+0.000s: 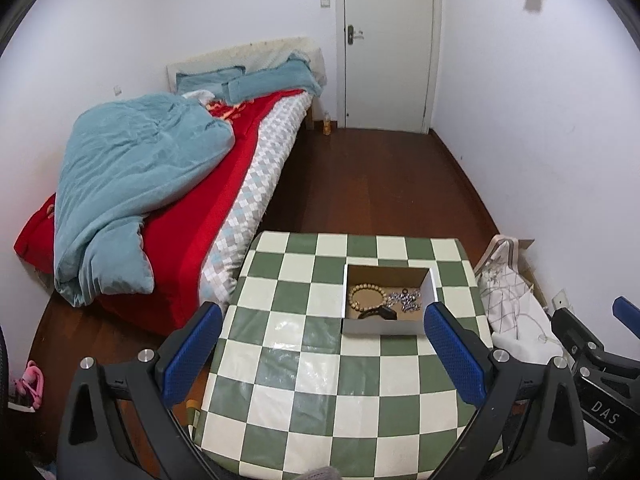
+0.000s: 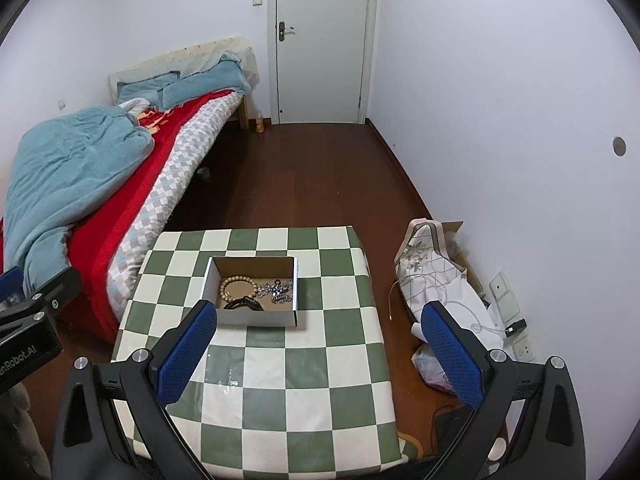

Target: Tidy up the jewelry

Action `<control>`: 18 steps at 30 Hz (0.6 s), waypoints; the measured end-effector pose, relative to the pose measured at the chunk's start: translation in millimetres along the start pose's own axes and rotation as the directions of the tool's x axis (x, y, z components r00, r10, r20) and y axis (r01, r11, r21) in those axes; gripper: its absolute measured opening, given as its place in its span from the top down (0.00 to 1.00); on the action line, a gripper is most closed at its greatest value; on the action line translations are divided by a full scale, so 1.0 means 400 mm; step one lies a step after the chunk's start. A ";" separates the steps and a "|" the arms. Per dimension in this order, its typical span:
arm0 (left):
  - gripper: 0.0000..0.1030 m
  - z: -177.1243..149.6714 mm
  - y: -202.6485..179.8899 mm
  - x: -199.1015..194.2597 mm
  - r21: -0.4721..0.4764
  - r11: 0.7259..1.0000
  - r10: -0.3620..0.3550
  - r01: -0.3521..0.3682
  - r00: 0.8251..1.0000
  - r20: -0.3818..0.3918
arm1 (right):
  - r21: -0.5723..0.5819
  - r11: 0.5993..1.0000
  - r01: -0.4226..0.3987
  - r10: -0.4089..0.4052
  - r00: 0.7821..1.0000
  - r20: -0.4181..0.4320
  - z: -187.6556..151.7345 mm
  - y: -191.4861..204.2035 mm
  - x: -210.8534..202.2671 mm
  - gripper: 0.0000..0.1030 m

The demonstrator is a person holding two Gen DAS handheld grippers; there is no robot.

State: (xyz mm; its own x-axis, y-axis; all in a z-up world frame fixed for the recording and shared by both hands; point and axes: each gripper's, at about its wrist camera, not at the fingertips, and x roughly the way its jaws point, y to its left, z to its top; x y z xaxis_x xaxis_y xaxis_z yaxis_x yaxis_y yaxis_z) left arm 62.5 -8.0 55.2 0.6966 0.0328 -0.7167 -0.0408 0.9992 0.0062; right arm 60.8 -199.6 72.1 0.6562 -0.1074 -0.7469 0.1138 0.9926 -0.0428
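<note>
An open cardboard box (image 1: 434, 286) (image 2: 209, 282) stands on the green-and-white checkered table (image 1: 320, 380) (image 2: 288, 392). Inside lie a wooden bead bracelet (image 1: 367, 296) (image 2: 238, 287), a silver chain (image 1: 406, 300) (image 2: 278, 291) and a black band (image 1: 378, 314) (image 2: 244, 304). My left gripper (image 1: 324, 320) is open and empty, held above the table in front of the box. My right gripper (image 2: 318, 316) is open and empty, above the table's right side, with the box near its left finger (image 2: 188, 348).
A bed (image 1: 168, 184) with a blue quilt and red blanket runs along the left, close to the table. A fabric bag (image 2: 436, 276) and wall sockets (image 2: 506, 294) sit right of the table. Wooden floor (image 2: 312, 176) leads to a shut door (image 2: 322, 40).
</note>
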 end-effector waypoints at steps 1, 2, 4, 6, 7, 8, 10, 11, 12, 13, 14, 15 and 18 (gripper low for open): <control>0.00 0.002 0.002 0.004 -0.003 1.000 -0.001 0.001 1.000 -0.006 | -0.003 1.000 0.002 -0.002 1.000 -0.005 0.003 0.004 0.006 0.00; 0.00 0.005 0.004 0.007 -0.006 1.000 0.001 -0.001 1.000 -0.007 | -0.006 1.000 0.001 -0.001 1.000 -0.007 0.007 0.008 0.011 0.00; 0.00 0.006 0.005 0.010 -0.007 1.000 0.005 -0.005 1.000 -0.008 | -0.009 1.000 0.002 -0.002 1.000 -0.011 0.012 0.014 0.019 0.00; 0.00 0.008 0.007 0.013 -0.006 1.000 0.007 -0.007 1.000 -0.009 | -0.015 1.000 0.002 -0.003 1.000 -0.013 0.017 0.020 0.024 0.00; 0.00 0.009 0.009 0.015 -0.006 1.000 0.009 -0.009 1.000 -0.011 | -0.018 1.000 0.003 -0.003 1.000 -0.015 0.019 0.024 0.028 0.00; 0.00 0.010 0.011 0.017 -0.007 1.000 0.010 -0.010 1.000 -0.012 | -0.020 1.000 0.003 -0.003 1.000 -0.016 0.020 0.025 0.028 0.00; 0.00 0.011 0.010 0.018 -0.006 1.000 0.009 -0.009 1.000 -0.013 | -0.022 1.000 0.002 -0.002 1.000 -0.019 0.021 0.026 0.031 0.00; 0.00 0.011 0.010 0.017 -0.005 1.000 0.009 -0.009 1.000 -0.011 | -0.023 1.000 0.002 -0.003 1.000 -0.020 0.021 0.026 0.032 0.00; 0.00 0.012 0.012 0.018 -0.004 1.000 0.010 -0.010 1.000 -0.009 | -0.024 1.000 0.002 -0.003 1.000 -0.020 0.021 0.027 0.033 0.00; 0.00 0.013 0.012 0.019 -0.004 1.000 0.010 -0.010 1.000 -0.009 | -0.024 1.000 0.001 -0.001 1.000 -0.020 0.021 0.027 0.033 0.00; 0.00 0.013 0.015 0.018 -0.005 1.000 0.010 -0.010 1.000 -0.008 | -0.022 1.000 0.001 -0.001 1.000 -0.020 0.021 0.027 0.032 0.00; 0.00 0.013 0.017 0.019 -0.005 1.000 0.010 -0.010 1.000 -0.007 | -0.023 1.000 0.000 0.000 1.000 -0.021 0.022 0.027 0.032 0.00; 0.00 0.013 0.019 0.019 -0.004 1.000 0.011 -0.011 1.000 -0.005 | -0.027 1.000 -0.006 0.006 1.000 -0.016 0.024 0.035 0.031 0.00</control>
State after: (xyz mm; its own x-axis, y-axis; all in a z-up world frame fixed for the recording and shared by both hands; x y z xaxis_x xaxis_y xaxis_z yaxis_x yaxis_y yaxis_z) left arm 71.1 0.0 53.4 0.6924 0.0439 -0.7202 -0.0511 0.9986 0.0118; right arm 77.4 -187.6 68.6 0.6445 -0.1006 -0.7580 0.0894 0.9944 -0.0560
